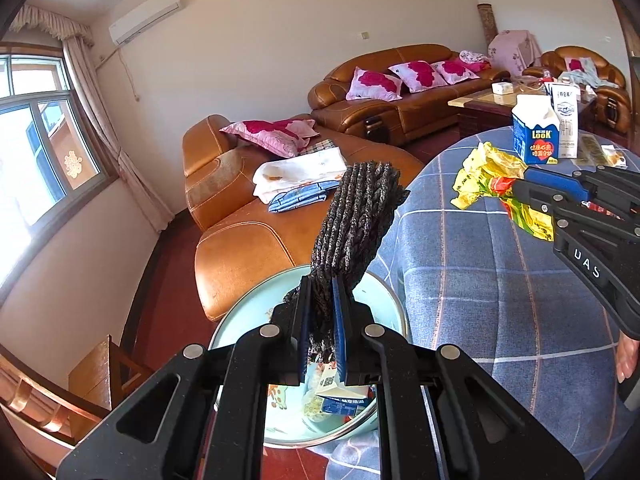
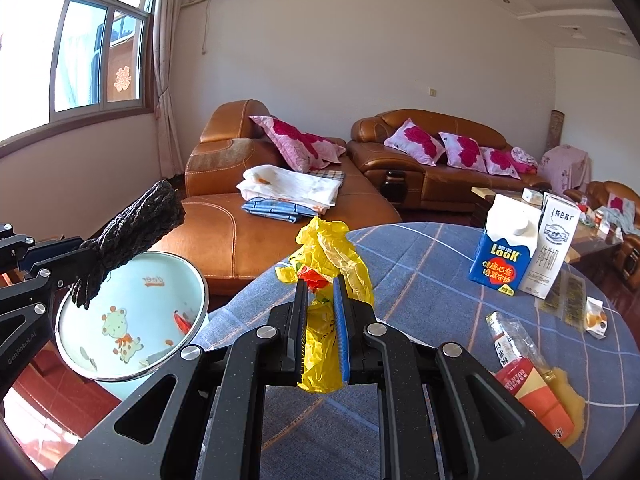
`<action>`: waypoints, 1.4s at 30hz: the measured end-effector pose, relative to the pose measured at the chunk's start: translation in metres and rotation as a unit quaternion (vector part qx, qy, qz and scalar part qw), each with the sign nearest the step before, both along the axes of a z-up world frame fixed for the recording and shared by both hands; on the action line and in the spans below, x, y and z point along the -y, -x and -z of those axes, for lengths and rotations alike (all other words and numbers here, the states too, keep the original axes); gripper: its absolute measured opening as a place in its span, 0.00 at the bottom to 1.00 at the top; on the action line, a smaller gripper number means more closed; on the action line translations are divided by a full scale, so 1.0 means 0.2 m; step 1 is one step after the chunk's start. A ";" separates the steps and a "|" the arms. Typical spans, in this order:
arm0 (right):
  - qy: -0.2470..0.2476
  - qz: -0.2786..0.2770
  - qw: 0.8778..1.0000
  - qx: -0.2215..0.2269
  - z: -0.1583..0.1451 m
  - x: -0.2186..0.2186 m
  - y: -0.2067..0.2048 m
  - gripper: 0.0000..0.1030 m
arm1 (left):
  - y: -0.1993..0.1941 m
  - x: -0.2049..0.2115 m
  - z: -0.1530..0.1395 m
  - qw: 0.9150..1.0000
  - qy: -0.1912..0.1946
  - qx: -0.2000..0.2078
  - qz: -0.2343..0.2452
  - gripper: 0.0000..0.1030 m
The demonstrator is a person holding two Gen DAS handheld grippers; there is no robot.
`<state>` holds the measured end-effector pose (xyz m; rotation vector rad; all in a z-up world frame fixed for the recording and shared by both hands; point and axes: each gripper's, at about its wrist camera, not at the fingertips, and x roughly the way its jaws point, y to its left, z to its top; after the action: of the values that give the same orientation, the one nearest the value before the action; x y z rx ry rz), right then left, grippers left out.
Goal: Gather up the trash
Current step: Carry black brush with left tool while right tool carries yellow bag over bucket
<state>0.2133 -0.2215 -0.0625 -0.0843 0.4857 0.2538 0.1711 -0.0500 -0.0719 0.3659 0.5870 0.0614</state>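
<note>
Left gripper (image 1: pixel 322 328): clenched on dark knitted cloth (image 1: pixel 352 216) above bin (image 2: pixel 132 312)
Right gripper (image 2: pixel 322 312): grasping yellow wrapper (image 2: pixel 328 256) over tabletop (image 2: pixel 420 280)
Risk: light wrapper may miss the bin's rim

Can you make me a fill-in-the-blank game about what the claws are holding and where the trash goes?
1. The right claw is shut on a crumpled wrapper that is mostly ____ in color.
2. The left claw grips a dark knitted cloth above the light blue ____ with a giraffe picture inside.
3. The blue carton with LOOK printed on it stands on the ____.
4. Beside that blue carton stands a ____ carton.

Missing words: yellow; basin; table; white
</note>
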 end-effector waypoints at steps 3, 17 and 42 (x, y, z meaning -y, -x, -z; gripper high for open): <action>0.001 -0.010 1.000 0.003 0.00 -0.03 -0.01 0.13 | 0.01 -0.02 0.00 1.000 -0.002 0.000 -0.006 0.10; 0.003 -0.064 0.998 0.012 -0.01 -0.16 -0.03 0.13 | 0.01 -0.14 0.00 0.999 -0.014 -0.001 -0.045 0.10; 0.023 -0.140 0.989 0.031 -0.03 -0.38 -0.02 0.13 | 0.02 -0.34 0.03 0.995 -0.037 -0.014 -0.095 0.10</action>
<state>0.2163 -0.1448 -0.0571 -0.2050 0.4162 0.5134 0.1672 0.0180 -0.0782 0.3814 0.6466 0.2619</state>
